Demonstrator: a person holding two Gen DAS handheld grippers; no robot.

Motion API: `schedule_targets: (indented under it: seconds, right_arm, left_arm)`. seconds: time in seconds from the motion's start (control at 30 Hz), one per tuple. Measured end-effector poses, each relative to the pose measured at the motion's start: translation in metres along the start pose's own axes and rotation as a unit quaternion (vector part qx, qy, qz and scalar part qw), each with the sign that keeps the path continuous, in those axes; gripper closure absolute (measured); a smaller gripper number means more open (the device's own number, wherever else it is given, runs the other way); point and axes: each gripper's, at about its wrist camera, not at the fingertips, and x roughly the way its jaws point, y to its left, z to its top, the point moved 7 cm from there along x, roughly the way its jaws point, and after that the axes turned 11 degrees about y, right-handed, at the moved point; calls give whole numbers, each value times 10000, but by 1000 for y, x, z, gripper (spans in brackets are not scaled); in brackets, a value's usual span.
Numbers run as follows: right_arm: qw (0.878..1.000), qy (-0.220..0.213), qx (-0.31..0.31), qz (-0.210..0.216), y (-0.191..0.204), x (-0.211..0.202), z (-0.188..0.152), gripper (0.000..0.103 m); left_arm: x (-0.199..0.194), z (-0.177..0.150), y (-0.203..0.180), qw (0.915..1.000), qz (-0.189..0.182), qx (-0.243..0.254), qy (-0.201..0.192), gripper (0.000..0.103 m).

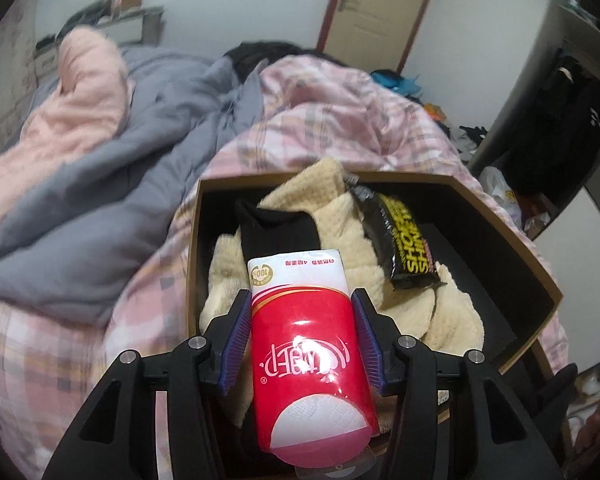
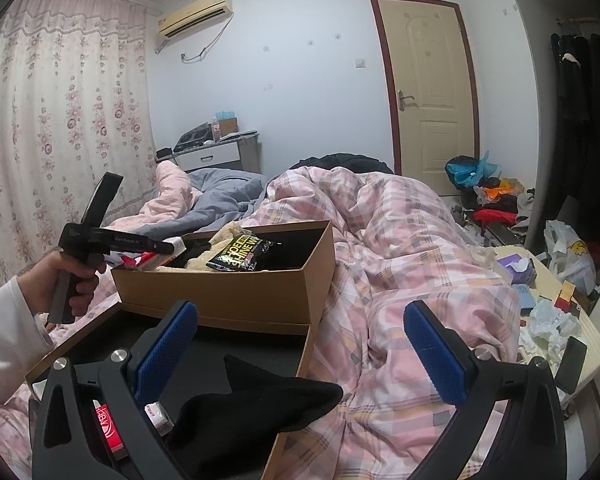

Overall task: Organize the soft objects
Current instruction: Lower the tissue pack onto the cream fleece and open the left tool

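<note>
Your left gripper (image 1: 300, 332) clamps the red-and-white tissue pack (image 1: 306, 344) over the brown cardboard box (image 1: 500, 216), already holding the cream fleece (image 1: 348, 236); your right gripper (image 2: 300, 344) gapes wide above a loose black sock (image 2: 260, 400), still unpacked.

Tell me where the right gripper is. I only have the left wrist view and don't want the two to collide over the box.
Observer: The right gripper is open and empty. It is short of the brown box, by a shallow lid in front of it.
Operator: Is anything in that lid?
Observer: Yes, a black sock lies in it, with a red pack at its left side.
Operator: Is my left gripper clear of the right one?
Observer: Yes. The left gripper, shut on its tissue pack, is at the box's far left end, well apart from the right gripper.
</note>
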Motion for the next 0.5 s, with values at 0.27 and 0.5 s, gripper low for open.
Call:
schedule_targets:
  seconds: [0.27,0.5]
  right_arm:
    - [10000,54,-4,12,0,1,-1,1]
    - [10000,82,-24,0,0,2,-1,1]
  left_arm:
    - [-3,-1,3,9998,-30,-187,96,36]
    - [-6,-4,-2,9999,98,-113,54,31]
